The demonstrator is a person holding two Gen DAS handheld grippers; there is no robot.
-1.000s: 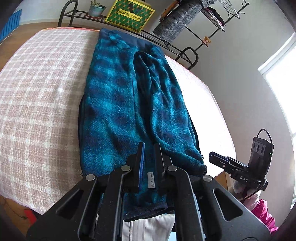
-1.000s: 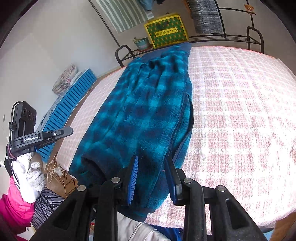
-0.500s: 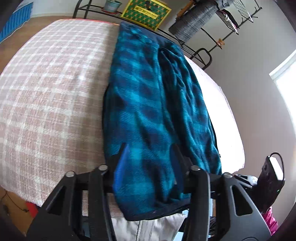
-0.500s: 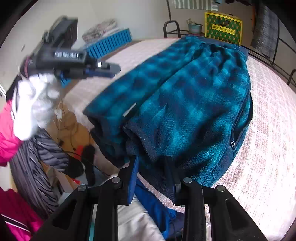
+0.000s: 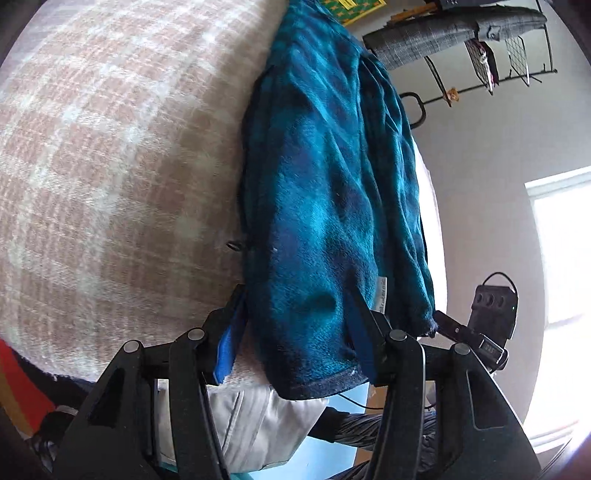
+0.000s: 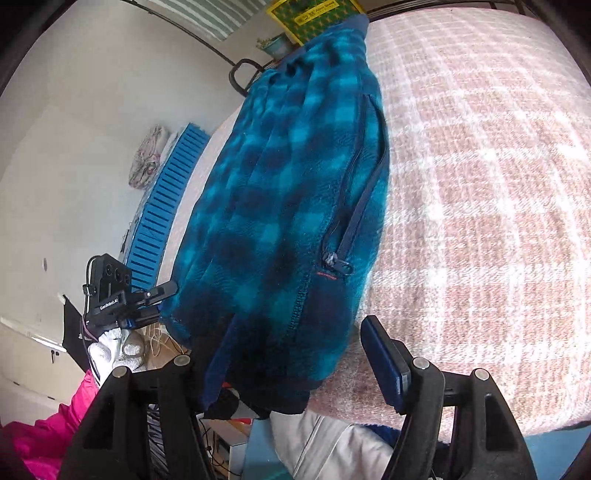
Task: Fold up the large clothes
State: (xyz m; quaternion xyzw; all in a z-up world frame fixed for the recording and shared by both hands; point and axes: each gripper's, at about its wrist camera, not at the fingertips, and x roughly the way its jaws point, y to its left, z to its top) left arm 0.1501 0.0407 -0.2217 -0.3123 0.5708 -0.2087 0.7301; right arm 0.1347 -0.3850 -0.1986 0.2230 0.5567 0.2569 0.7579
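Observation:
A teal and navy checked fleece jacket point(image 5: 332, 206) point(image 6: 295, 192) lies folded lengthwise on the pink checked blanket point(image 5: 110, 166) point(image 6: 480, 184), its hem hanging over the near edge. My left gripper point(image 5: 295, 295) is open and straddles the hem near a white label point(image 5: 382, 295); its pads do not pinch the fleece. My right gripper point(image 6: 299, 325) has its jaws opening around the other hem corner, below the pocket zip pull point(image 6: 338, 264). Its right finger point(image 6: 384, 358) stands clear of the cloth, and fleece hides the left one. Each view shows the other gripper point(image 5: 476, 332) point(image 6: 122, 299) beside the hem.
A black metal rack point(image 5: 480, 66) with a grey checked garment and a yellow-green bag point(image 6: 306, 14) stands beyond the far end. A blue slatted panel point(image 6: 166, 206) leans on the wall. A bright window point(image 5: 561, 258) is at the right, pink clothing point(image 6: 44, 435) low at the left.
Both grippers sank toward the hem at the near edge. The left jaws went from nearly shut to wide around the hem. The right jaws spread much wider and its right finger came off the cloth.

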